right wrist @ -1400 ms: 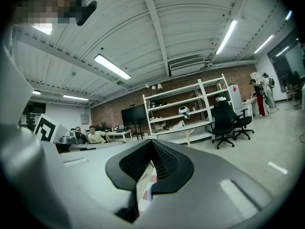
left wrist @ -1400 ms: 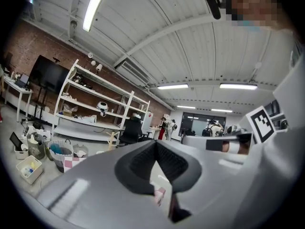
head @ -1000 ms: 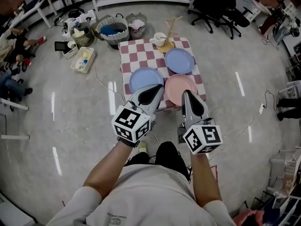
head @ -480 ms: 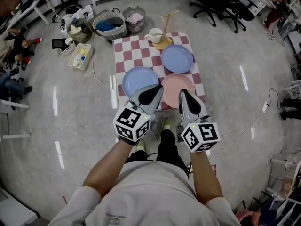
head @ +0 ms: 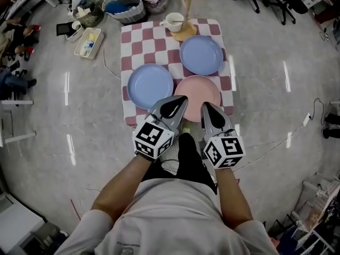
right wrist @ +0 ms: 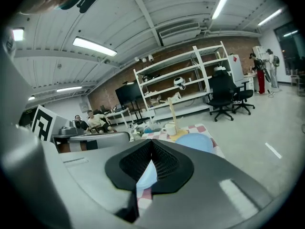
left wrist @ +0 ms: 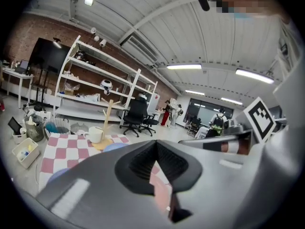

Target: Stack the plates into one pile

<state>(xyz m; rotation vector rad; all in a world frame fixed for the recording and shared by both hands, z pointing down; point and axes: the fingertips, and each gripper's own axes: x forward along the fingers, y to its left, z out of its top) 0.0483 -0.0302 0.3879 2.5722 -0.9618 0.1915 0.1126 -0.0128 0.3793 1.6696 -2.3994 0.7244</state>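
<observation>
Before the checkered table (head: 139,48), left tool (head: 180,101) and right tool (head: 205,107) hang pressed together, empty.

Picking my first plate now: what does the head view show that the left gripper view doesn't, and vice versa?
Head view only: all three plates whole and apart on the checkered table, namely the near blue plate, the far blue plate and the pink plate. It also shows the left gripper and right gripper side by side at the table's near edge.
Left gripper view only: its jaws together with nothing gripped, plus shelving and an office chair beyond the table.
Both: the mug beside the wooden stand at the table's far edge.
</observation>
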